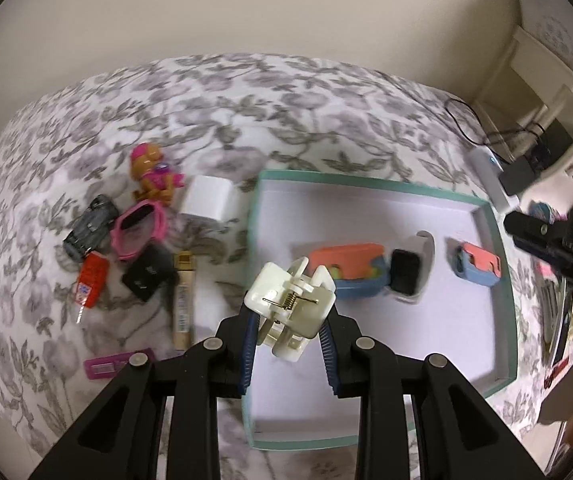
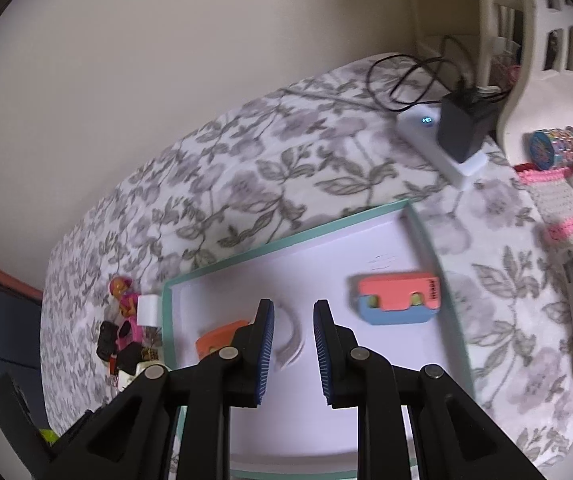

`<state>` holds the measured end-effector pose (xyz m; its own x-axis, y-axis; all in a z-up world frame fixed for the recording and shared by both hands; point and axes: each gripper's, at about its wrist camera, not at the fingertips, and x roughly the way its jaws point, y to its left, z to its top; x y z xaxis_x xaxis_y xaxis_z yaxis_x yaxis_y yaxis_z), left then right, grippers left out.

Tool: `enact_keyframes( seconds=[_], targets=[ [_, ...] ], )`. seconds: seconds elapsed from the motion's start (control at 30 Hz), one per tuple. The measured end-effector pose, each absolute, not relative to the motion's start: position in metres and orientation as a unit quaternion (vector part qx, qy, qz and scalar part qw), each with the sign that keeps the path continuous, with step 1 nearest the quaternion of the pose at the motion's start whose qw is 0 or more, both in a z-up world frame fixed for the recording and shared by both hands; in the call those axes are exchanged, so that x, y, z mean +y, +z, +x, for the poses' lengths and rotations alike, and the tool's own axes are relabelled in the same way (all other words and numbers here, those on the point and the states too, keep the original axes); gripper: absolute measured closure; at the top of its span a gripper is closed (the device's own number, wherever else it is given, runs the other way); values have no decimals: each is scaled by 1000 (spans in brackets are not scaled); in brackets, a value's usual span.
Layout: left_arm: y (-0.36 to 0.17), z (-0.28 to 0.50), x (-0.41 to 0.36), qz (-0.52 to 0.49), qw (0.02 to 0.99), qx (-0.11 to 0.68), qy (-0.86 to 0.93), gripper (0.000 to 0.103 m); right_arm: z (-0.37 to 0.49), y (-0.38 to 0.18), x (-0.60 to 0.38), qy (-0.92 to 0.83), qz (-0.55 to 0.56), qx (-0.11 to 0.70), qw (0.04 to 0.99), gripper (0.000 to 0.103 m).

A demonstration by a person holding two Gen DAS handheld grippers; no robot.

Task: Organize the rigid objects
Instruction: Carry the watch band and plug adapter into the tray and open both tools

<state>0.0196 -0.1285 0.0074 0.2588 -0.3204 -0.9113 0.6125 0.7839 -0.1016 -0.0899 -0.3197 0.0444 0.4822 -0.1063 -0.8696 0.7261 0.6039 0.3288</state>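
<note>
My left gripper [image 1: 288, 316] is shut on a white claw hair clip [image 1: 290, 300] and holds it above the near left part of a teal-rimmed white tray [image 1: 366, 185]. Inside the tray lie a large pink-and-blue case [image 1: 350, 268], a black-and-white band [image 1: 408, 276] and a small pink-and-blue case [image 1: 478, 266]. My right gripper [image 2: 293, 320] hovers over the tray [image 2: 286, 243], jaws nearly together with nothing between them. Below it I see the small case [image 2: 398, 300] and the white band [image 2: 292, 344].
Left of the tray on the floral cover lie a toy dog [image 1: 154, 178], white cube [image 1: 208, 200], pink sunglasses [image 1: 140, 226], grey car [image 1: 90, 226], red piece [image 1: 92, 280], black block [image 1: 148, 276], gold tube [image 1: 184, 300] and magenta piece [image 1: 114, 366]. A power strip [image 2: 438, 140] and basket [image 2: 546, 60] stand at the back right.
</note>
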Motion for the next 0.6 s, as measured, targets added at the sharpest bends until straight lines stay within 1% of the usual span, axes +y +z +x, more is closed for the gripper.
enact_keyframes(
  seconds=[0.33, 0.6],
  targets=[
    [-7, -4, -155, 181, 765, 535, -310, 73, -105, 42, -334, -279, 366, 435, 774, 81],
    [-23, -10, -162, 205, 753, 547, -304, 73, -95, 17, -328, -267, 357, 480, 756, 81]
  ],
)
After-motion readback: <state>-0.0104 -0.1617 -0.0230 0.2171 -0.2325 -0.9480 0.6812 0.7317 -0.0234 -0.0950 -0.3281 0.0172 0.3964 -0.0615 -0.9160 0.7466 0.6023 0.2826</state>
